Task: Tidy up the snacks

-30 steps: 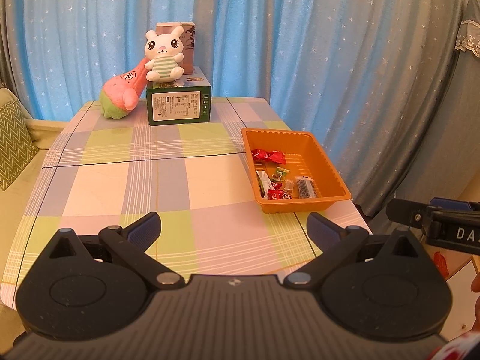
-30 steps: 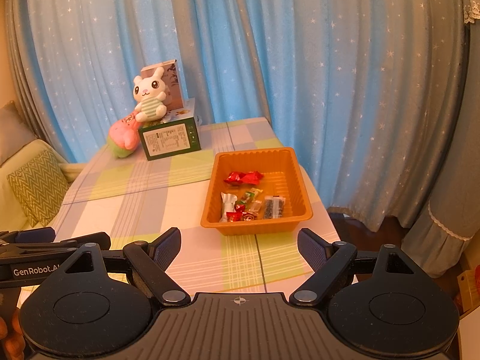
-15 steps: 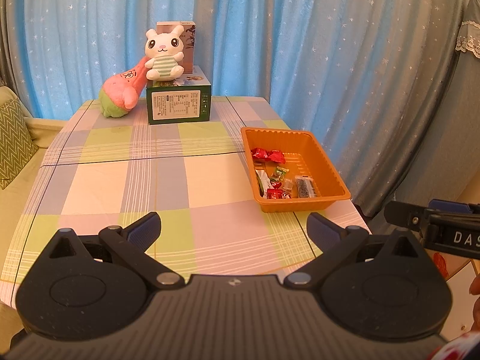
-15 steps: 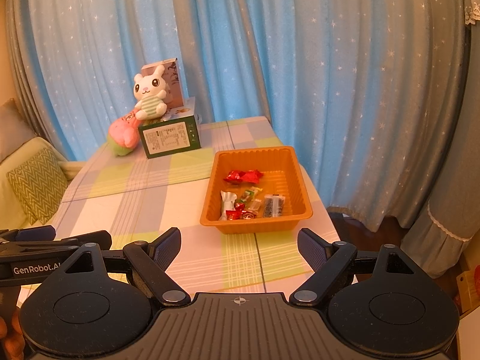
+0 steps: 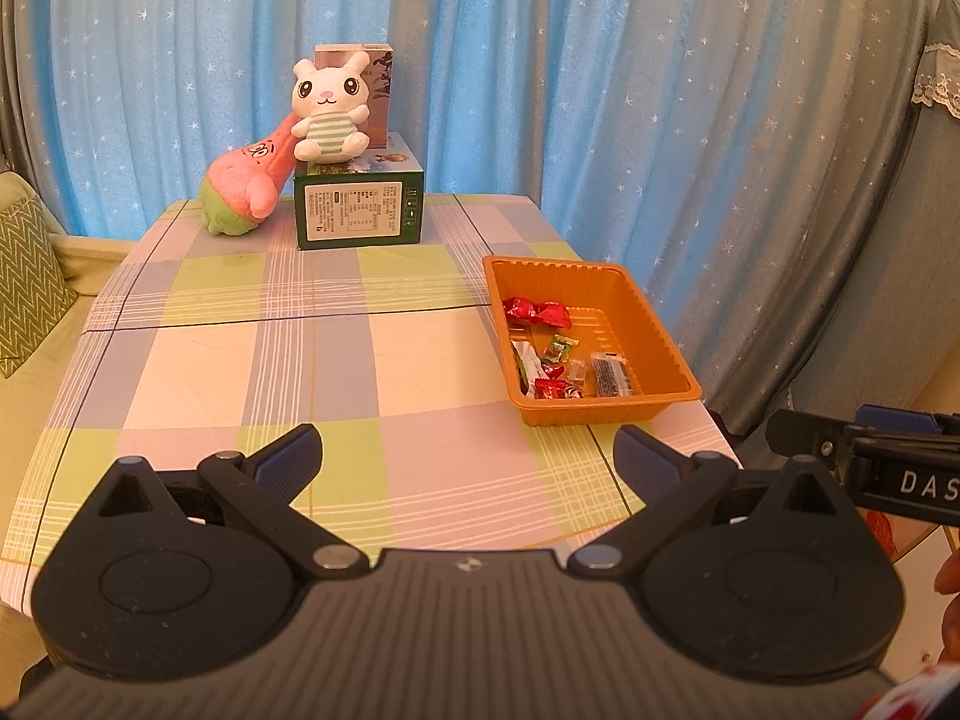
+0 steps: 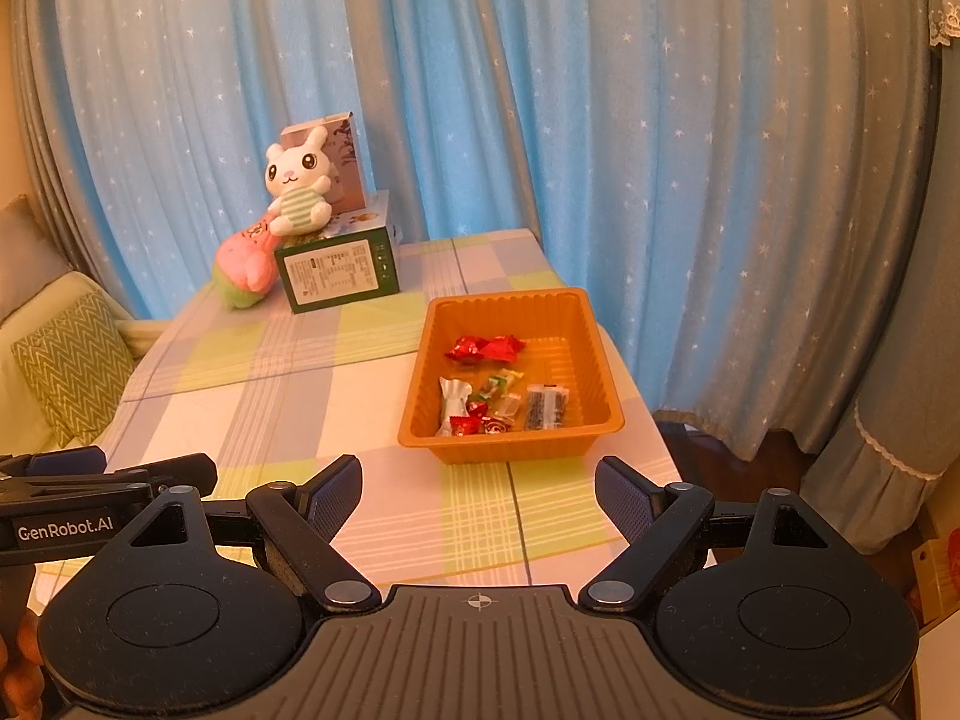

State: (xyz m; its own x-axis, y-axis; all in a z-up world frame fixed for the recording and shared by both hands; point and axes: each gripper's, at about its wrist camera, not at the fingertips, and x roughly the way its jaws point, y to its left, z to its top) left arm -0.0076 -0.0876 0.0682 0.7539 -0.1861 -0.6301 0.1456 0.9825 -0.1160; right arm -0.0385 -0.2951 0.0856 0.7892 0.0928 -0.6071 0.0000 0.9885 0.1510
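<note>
Snacks in small wrappers (image 5: 555, 354) (image 6: 498, 393) lie in an orange rectangular plastic tray (image 5: 648, 312) (image 6: 510, 306), which sits on the checked pastel tablecloth of the table (image 5: 288, 360) (image 6: 270, 384) near its right edge. Inside the tray, two red foil packets (image 5: 536, 311) (image 6: 485, 349) rest toward the far wall; nearer the front wall are a white wrapper (image 5: 525, 360) (image 6: 451, 399), a green-and-yellow sweet (image 5: 559, 347) (image 6: 497, 385), small red sweets (image 5: 552, 389) (image 6: 474, 423) and a clear packet with dark contents (image 5: 611, 373) (image 6: 545, 407).

Well beyond the tray, at the table's far end, stands a dark green printed cardboard box (image 5: 359, 209) (image 6: 339, 273). A white plush rabbit in a striped shirt (image 5: 330, 105) (image 6: 298, 189) sits on top of it, with a taller pale carton (image 5: 378, 90) (image 6: 345, 162) behind the rabbit. A pink-and-green plush toy (image 5: 246, 183) (image 6: 243, 267) leans against the box's left side. Blue star-print curtains (image 5: 600, 72) (image 6: 600, 90) hang behind. Nothing lies on the cloth between the tray and either claw.

The left gripper (image 5: 465, 459) (image 6: 108, 483) hovers over the near edge, left of the tray, jaws spread wide and holding nothing. The right gripper (image 6: 478, 489) (image 5: 864, 456) faces the tray's front wall, also wide apart and empty.

The left view alone shows the cloth to the tray's left down to the near-left corner; the right view alone shows the floor and a lace-trimmed cover (image 6: 888, 438) right of the tray. Both show a green zigzag cushion (image 5: 27, 282) (image 6: 72, 354) far left of the tray.
</note>
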